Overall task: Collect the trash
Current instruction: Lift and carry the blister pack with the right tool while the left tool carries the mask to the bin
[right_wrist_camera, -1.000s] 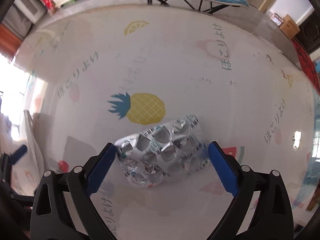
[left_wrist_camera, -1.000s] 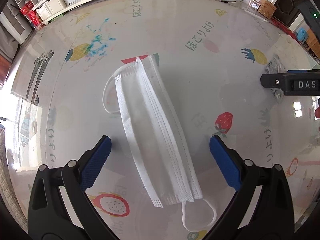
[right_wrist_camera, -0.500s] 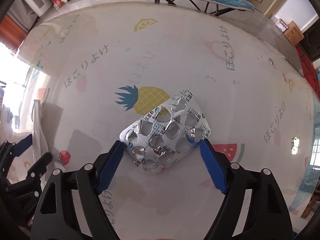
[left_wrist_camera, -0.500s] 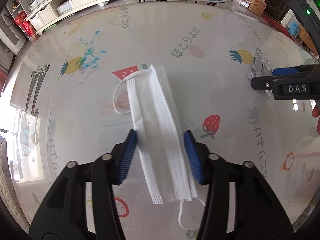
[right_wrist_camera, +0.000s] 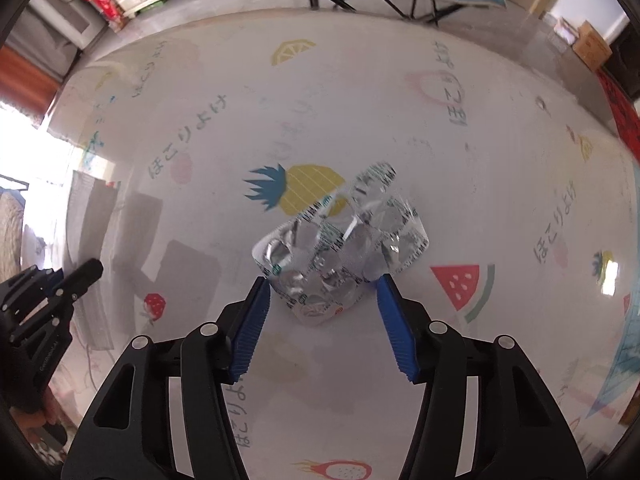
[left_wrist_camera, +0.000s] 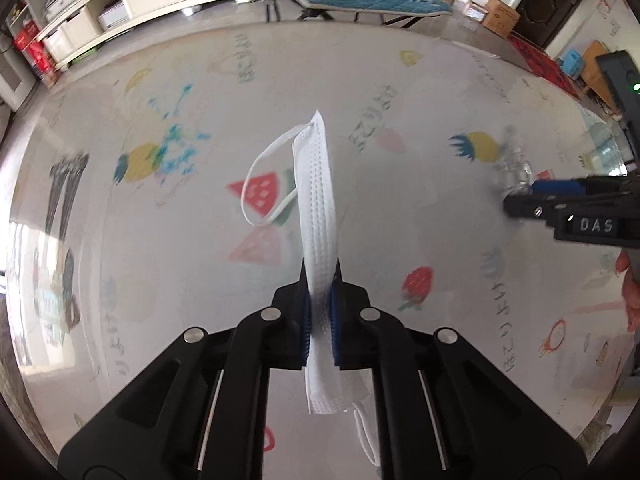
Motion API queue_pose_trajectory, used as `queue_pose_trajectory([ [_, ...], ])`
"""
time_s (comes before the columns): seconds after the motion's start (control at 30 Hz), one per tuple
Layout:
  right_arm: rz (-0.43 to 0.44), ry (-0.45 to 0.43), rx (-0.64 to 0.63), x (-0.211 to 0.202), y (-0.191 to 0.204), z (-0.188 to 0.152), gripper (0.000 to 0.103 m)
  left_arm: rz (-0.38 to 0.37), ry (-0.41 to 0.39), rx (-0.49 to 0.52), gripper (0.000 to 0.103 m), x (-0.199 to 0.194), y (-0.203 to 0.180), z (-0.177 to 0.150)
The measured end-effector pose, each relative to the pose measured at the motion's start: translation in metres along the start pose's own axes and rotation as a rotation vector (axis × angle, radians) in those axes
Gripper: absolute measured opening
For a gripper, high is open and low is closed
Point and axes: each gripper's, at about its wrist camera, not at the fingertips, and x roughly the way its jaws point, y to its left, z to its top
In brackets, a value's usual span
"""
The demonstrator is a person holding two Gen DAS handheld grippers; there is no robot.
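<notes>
2 grippers work over the fruit-print mat (left_wrist_camera: pixel 400 128). Left gripper (left_wrist_camera: pixel 320 280) has its jaws clamped on the white face mask (left_wrist_camera: pixel 318 200), which juts ahead between them. Right gripper (right_wrist_camera: pixel 324 284) holds the foil blister pack (right_wrist_camera: pixel 340 248) between its partly closed jaws, both pads touching its edges.

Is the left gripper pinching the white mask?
Touching. The left wrist view shows the left gripper shut on the white mask, which is squeezed into a thin strip between the blue pads with no gap.
</notes>
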Motion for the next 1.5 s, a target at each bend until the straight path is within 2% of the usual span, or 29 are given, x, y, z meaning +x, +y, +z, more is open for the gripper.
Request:
queue_pose_trajectory([
  [0.07, 0.027, -0.013, 0.075, -0.003, -0.012, -0.001, 0.074, -0.009, -0.011, 0.026, 0.006, 0.001, -0.004, 0.011],
  [0.13, 0.068, -0.042, 0.182, -0.011, -0.023, -0.001, 0.089, -0.012, -0.027, 0.046, 0.006, 0.000, -0.008, 0.022],
  [0.3, 0.086, -0.007, 0.488, -0.004, -0.042, 0.005, 0.089, -0.023, -0.029, 0.088, 0.006, 0.009, -0.020, 0.045],
  [0.37, 0.050, 0.013, 0.566, 0.003, -0.039, 0.011, 0.089, -0.016, -0.029, 0.119, 0.006, 0.015, -0.028, 0.051],
  [0.4, -0.001, 0.012, 0.578, 0.006, -0.032, 0.015, 0.092, -0.012, -0.030, 0.129, 0.006, 0.016, -0.029, 0.053],
  [0.5, -0.132, -0.006, 0.683, 0.010, -0.022, 0.022, 0.094, 0.003, -0.036, 0.146, 0.006, 0.019, -0.031, 0.058],
  [0.6, -0.197, -0.044, 0.759, 0.013, -0.012, 0.023, 0.095, -0.001, -0.033, 0.142, 0.006, 0.019, -0.028, 0.058],
  [0.67, -0.205, -0.057, 0.761, 0.015, -0.012, 0.022, 0.094, -0.005, -0.028, 0.145, 0.006, 0.019, -0.025, 0.055],
  [0.77, -0.204, -0.067, 0.674, 0.013, -0.006, 0.023, 0.089, -0.014, -0.016, 0.146, 0.006, 0.019, -0.023, 0.049],
  [0.83, -0.199, -0.074, 0.631, 0.009, -0.006, 0.016, 0.068, -0.016, -0.010, 0.150, 0.006, 0.019, -0.024, 0.044],
  [0.9, -0.173, -0.064, 0.607, 0.005, -0.010, 0.012, 0.058, -0.024, -0.002, 0.146, 0.006, 0.020, -0.024, 0.041],
  [1.07, -0.102, -0.030, 0.587, -0.002, -0.017, 0.000, 0.055, -0.024, 0.000, 0.170, 0.006, 0.016, -0.027, 0.034],
  [1.2, -0.027, -0.044, 0.623, -0.014, -0.020, -0.018, 0.055, -0.028, -0.010, 0.180, 0.006, 0.008, -0.028, 0.032],
  [1.5, 0.024, -0.076, 0.553, -0.054, -0.006, -0.047, 0.056, -0.030, -0.035, 0.196, 0.006, -0.014, -0.036, 0.025],
])
